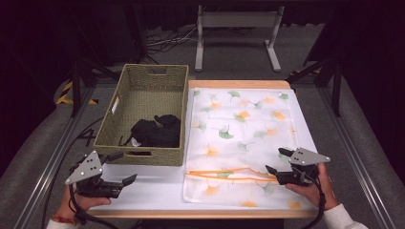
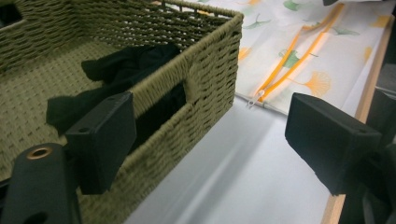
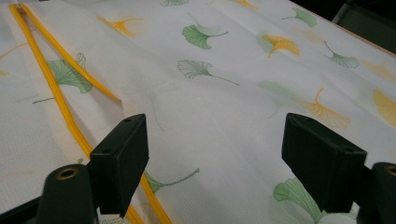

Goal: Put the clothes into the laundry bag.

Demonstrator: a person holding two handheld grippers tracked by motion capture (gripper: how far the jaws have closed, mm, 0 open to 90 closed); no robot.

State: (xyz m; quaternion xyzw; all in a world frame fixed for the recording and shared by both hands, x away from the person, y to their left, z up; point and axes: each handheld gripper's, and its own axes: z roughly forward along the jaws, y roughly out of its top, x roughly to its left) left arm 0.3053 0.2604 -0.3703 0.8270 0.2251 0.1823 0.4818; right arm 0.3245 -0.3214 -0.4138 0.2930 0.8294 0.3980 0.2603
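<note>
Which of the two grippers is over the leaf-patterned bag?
The right gripper: its open jaws hover over the zippered bag. The left gripper sits by the basket.

My tongs (image 1: 122, 168) are black with grey three-cornered plates, black cables trailing; my right sleeve (image 1: 341, 217) is white.

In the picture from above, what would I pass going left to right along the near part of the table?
Left gripper → woven basket holding a black cloth → white leaf-print bag with an orange zipper → right gripper.
</note>
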